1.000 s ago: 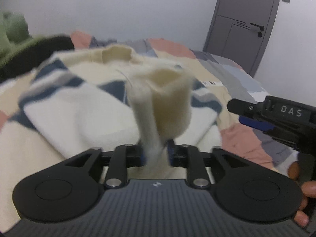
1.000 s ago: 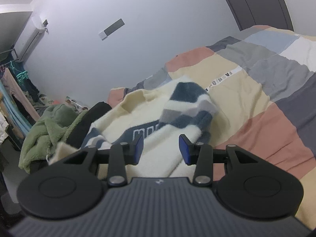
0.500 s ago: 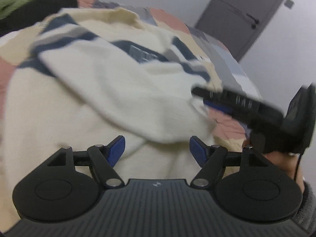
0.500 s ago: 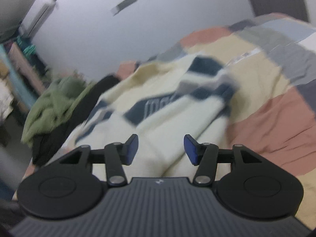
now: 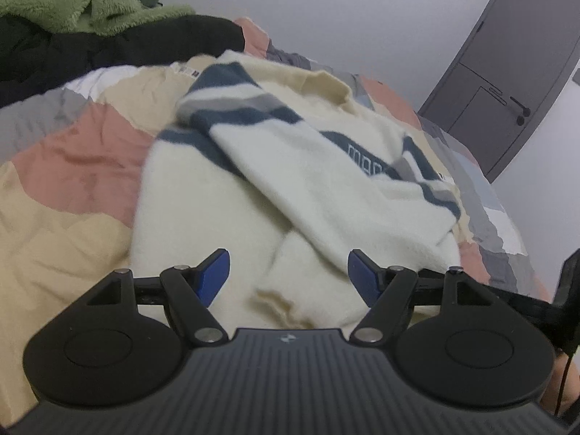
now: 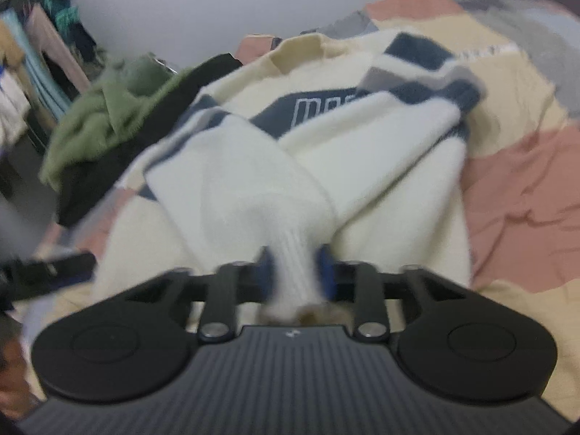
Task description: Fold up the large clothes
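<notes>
Left tongs (image 5: pixel 288 275) released sweater (image 5: pixel 326 181); right tongs (image 6: pixel 295 275) clamped cuff (image 6: pixel 293 272).

Both wrist views look down, close, sharing the sweater (image 5: pixel 308 181).

White letters "mar", partly hidden, on the sweater (image 5: pixel 326 181)

The sweater (image 5: pixel 290 181) lies on the bed (image 5: pixel 72 152), with both sleeves crossed over its front. Behind it, at the far left of the bed, a pile of clothes (image 5: pixel 72 11) sits. The door (image 5: pixel 514 72) stands behind the bed, at the right.
</notes>
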Demonstrator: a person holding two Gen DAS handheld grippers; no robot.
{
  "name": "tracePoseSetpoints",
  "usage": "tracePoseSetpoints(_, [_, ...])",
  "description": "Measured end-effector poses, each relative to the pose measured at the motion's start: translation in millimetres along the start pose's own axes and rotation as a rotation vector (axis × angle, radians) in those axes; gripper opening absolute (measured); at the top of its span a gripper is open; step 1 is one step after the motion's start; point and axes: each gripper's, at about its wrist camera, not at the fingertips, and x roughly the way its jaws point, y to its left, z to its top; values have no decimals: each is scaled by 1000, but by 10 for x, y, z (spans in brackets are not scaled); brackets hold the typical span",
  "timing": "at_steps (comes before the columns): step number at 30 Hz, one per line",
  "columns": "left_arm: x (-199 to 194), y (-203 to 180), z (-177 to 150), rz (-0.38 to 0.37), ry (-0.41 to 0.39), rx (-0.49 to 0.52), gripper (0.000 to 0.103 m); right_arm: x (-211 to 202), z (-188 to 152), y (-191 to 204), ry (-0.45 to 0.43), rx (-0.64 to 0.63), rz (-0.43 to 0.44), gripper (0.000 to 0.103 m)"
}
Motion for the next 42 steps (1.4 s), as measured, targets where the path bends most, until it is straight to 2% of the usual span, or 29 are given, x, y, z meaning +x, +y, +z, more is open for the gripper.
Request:
tracePoseSetpoints(2, [-9,42,21,-13,-14,-13,76,-71,13,83,-38,-43,-33,12])
tracePoseSetpoints(5, [-42,135,29,-6,-32,-35,76,-167,66,122,-104,-65,-95,12])
tracePoseSetpoints(9, [19,267,49,9,-25,-81,76,-52,46,31,-70,-32,-137,13])
tracePoseSetpoints(12, [35,357,65,28,-22,-110,76,-97,3,20,-74,-19,-146,28])
tracePoseSetpoints(14, [27,402,69,42,-24,-124,76,-178,-10,20,-89,-4,-175,58])
tracePoseSetpoints(15, [26,416,66,47,-26,-128,76,-218,-17,11,-94,11,-182,65])
tracePoseSetpoints(16, [20,431,68,51,-28,-133,76,-259,-28,-9,-103,26,-188,78])
tracePoseSetpoints(17, [15,444,70,56,-30,-137,76,-307,-39,-37,-114,42,-202,81])
tracePoseSetpoints(22, [-3,520,79,106,-43,-158,76,-484,-82,-265,-138,159,-312,81])
tracePoseSetpoints(24, [10,570,80,127,-42,-176,76,-492,-105,-405,-121,231,-360,81])
tracePoseSetpoints(26, [21,620,75,146,-41,-199,76,-435,-133,-546,-74,304,-363,81])
tracePoseSetpoints(27, [27,644,72,158,-40,-212,76,-380,-157,-613,-33,339,-342,81])
tracePoseSetpoints(29, [40,708,60,169,-31,-241,76,-234,-221,-724,67,416,-240,81])
tracePoseSetpoints(31, [56,796,26,159,-15,-292,76,-130,-295,-786,130,481,-146,83])
tracePoseSetpoints(35, [65,951,-33,172,-6,-381,76,-129,-325,-762,137,487,-77,84])
tracePoseSetpoints(38, [63,1005,-62,166,-2,-418,76,-104,-349,-753,162,523,62,84])
tracePoseSetpoints(42, [40,1019,-91,172,-2,-426,76,-182,-311,-637,113,503,223,84])
